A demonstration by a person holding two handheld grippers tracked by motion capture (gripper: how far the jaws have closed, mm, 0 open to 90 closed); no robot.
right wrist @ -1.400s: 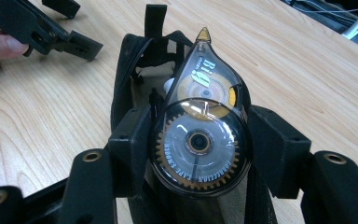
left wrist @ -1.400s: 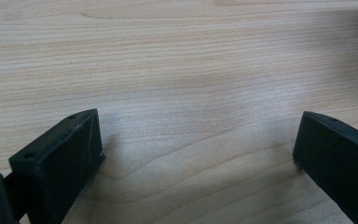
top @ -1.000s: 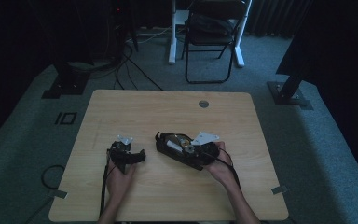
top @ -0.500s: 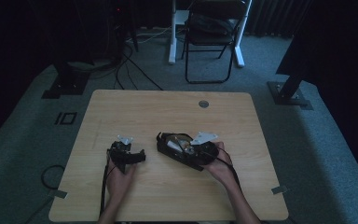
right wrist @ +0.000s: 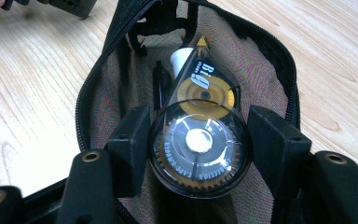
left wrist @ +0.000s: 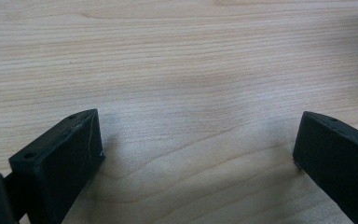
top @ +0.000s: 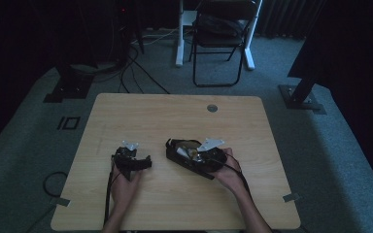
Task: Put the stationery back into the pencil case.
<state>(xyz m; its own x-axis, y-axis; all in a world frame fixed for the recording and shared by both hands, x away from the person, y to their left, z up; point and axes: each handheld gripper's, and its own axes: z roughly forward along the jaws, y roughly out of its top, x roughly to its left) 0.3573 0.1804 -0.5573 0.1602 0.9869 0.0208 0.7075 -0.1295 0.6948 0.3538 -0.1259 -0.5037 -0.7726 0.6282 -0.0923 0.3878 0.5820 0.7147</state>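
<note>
My right gripper (right wrist: pixel 200 144) is shut on a round, clear correction tape dispenser (right wrist: pixel 199 140) with gold and white reels. It holds the dispenser over the open mouth of a black mesh zip pouch (right wrist: pixel 98 93), nose pointing into it. Inside the pouch lie a dark pen (right wrist: pixel 161 88) and a white-capped item (right wrist: pixel 179 60). In the high view the pouch (top: pixel 175 148) lies at the table's middle, with the right gripper (top: pixel 196 155) over its near end. My left gripper (left wrist: pixel 196 154) rests open on bare wood, seen in the high view (top: pixel 145 162) left of the pouch.
The wooden table (top: pixel 175 111) has a round cable hole (top: pixel 212 108) near its far edge. A folding chair (top: pixel 221 39) and stand bases (top: pixel 301 97) sit on the carpet beyond. Tape tabs mark the table's near corners.
</note>
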